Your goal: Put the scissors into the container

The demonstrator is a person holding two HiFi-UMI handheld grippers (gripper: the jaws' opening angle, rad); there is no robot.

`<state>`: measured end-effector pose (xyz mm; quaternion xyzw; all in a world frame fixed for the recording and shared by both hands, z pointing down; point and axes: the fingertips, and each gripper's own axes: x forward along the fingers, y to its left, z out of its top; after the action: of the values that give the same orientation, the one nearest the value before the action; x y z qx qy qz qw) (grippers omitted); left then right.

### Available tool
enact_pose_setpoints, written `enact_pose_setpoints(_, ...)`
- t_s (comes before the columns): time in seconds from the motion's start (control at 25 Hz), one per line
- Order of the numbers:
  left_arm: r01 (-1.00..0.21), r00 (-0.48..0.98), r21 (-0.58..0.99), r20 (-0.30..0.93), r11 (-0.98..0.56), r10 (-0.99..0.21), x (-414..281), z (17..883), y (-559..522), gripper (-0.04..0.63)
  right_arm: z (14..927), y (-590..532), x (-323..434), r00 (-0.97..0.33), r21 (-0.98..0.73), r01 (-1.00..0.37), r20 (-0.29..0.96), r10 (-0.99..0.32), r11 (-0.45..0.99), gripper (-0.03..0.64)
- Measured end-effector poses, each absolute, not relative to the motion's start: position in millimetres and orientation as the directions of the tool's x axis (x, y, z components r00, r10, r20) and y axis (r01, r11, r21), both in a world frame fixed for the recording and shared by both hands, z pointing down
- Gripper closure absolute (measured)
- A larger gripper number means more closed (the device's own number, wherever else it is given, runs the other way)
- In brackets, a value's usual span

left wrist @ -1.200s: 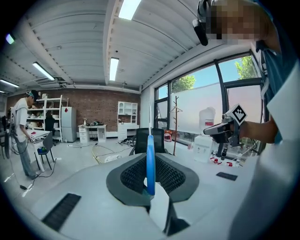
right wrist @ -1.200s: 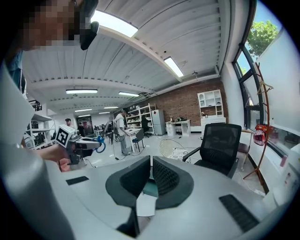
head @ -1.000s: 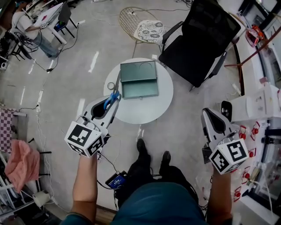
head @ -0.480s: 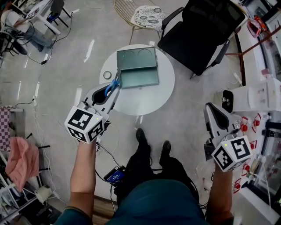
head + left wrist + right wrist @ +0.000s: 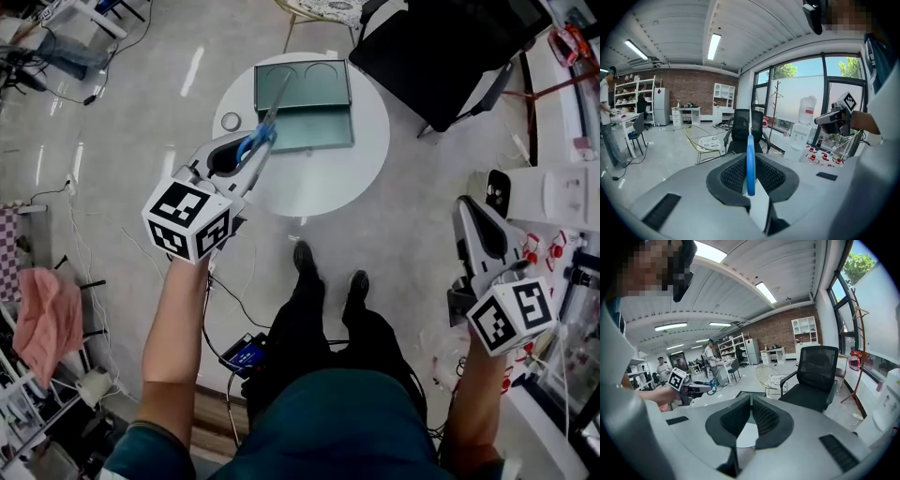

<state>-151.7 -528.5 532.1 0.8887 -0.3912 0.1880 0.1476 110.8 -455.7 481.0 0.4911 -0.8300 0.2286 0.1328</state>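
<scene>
- The left gripper [image 5: 242,164] is clamped on the blue-handled steel scissors [image 5: 750,164], with the blades pointing forward from its jaws.
- In the head view, the scissor tips reach over the left side of the open green rectangular metal container [image 5: 309,133].
- The container sits on a round white table [image 5: 323,192].
- The right gripper [image 5: 751,416] is well off to the table's right, its jaws pressed together on nothing.

A round white bench [image 5: 323,187] stood on the pale, glossy floor [image 5: 122,141], with a small roll of tape [image 5: 231,121] lying near its left edge. A black office chair [image 5: 441,42] sat just beyond the bench to the right. Beside it was a wire chair with a patterned cushion [image 5: 708,142]. A pink cloth [image 5: 42,319] hung at the far left. A water jug [image 5: 806,110] stood by the window.
</scene>
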Motion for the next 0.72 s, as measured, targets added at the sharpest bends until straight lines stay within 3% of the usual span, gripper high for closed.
enact_pose_setpoints(0.72,-0.727,0.62,0.155,0.567,-0.669,-0.542,-166,654,-570,0.529,566,-470,88,-0.467,-0.286,-0.884,0.525,-0.712,0.37,0.575)
